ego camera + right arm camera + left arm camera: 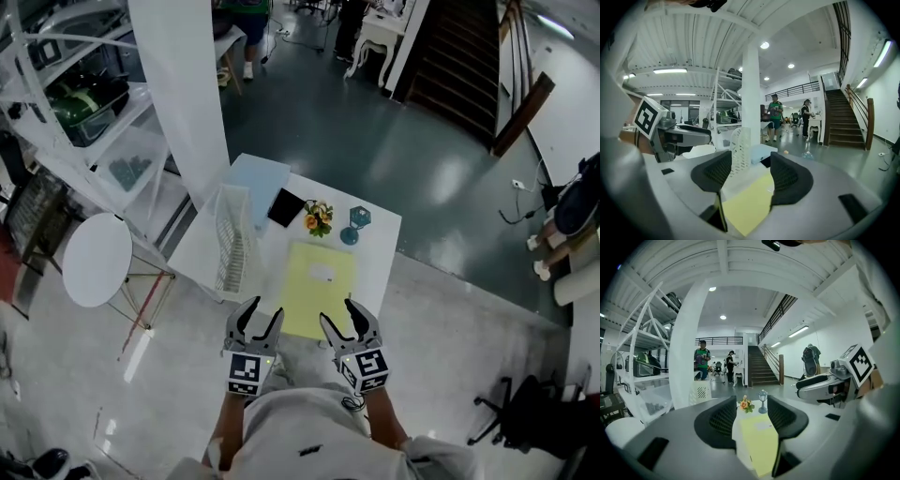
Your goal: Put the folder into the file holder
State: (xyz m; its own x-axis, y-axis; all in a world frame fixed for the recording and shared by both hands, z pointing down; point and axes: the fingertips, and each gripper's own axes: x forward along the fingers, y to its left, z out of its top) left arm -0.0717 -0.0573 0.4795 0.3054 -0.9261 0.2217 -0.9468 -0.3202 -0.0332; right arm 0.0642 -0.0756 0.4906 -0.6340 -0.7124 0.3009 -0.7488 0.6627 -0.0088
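Note:
A pale yellow folder (319,286) lies flat on the white table (380,253), reaching to its near edge. To its left a white perforated file holder (234,239) stands upright at the table's left side. My left gripper (264,309) and right gripper (337,311) hover side by side just short of the folder's near edge. Both are open, with nothing between their fingers. In the left gripper view the folder (759,441) shows through the gap of the left gripper (752,401). The right gripper (751,157) frames the folder (747,204) and the file holder (740,150).
Behind the folder stand a small flower bunch (318,217) and a teal ornament (354,223). A black flat item (285,207) and a light blue one (255,178) lie at the table's far left. A white pillar (183,84) and a round white side table (97,259) stand left.

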